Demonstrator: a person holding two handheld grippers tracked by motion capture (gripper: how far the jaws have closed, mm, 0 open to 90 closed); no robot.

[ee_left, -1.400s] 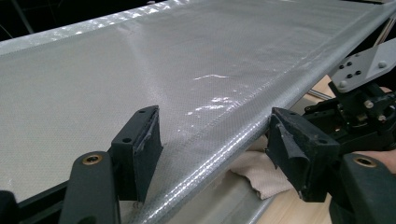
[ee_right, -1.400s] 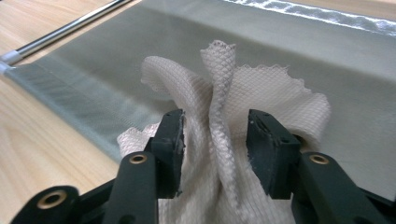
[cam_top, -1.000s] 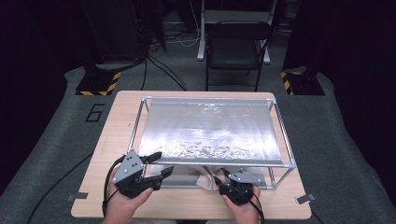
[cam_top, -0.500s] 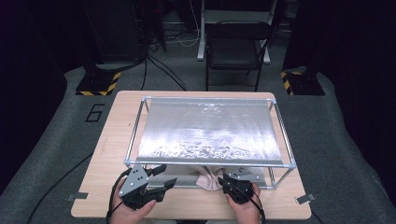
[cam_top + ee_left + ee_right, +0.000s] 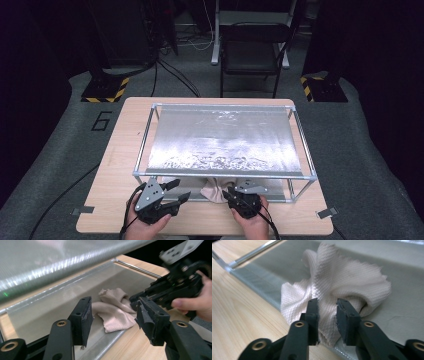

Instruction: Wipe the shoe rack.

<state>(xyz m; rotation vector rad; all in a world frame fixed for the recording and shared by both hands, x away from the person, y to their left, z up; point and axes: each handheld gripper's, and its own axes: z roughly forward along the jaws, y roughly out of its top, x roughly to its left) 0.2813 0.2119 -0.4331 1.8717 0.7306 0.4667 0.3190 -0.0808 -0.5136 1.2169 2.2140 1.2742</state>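
A crumpled beige cloth [image 5: 216, 189] [image 5: 112, 312] [image 5: 342, 282] lies on the lower sheet at the front edge of a metal frame rack [image 5: 145, 145], partly over the table. My right gripper [image 5: 231, 194] [image 5: 327, 302] comes in from the cloth's right and its jaws pinch a fold of it. In the left gripper view that right gripper [image 5: 133, 300] touches the cloth's far side, held by a hand. My left gripper [image 5: 180, 189] [image 5: 113, 305] stands open a short way left of the cloth, pointing at it, with nothing between its fingers.
The rack's shiny top sheet [image 5: 220, 135] covers most of the wooden table [image 5: 120, 150], low over the lower sheet [image 5: 50, 307]. Bare wood runs along the front and left. A folding chair [image 5: 252, 50] stands beyond the table. Tape marks [image 5: 326, 212] sit near the front corners.
My left gripper has drawn back toward the table's front edge and turned a little toward the cloth. The right gripper has stayed at the cloth.
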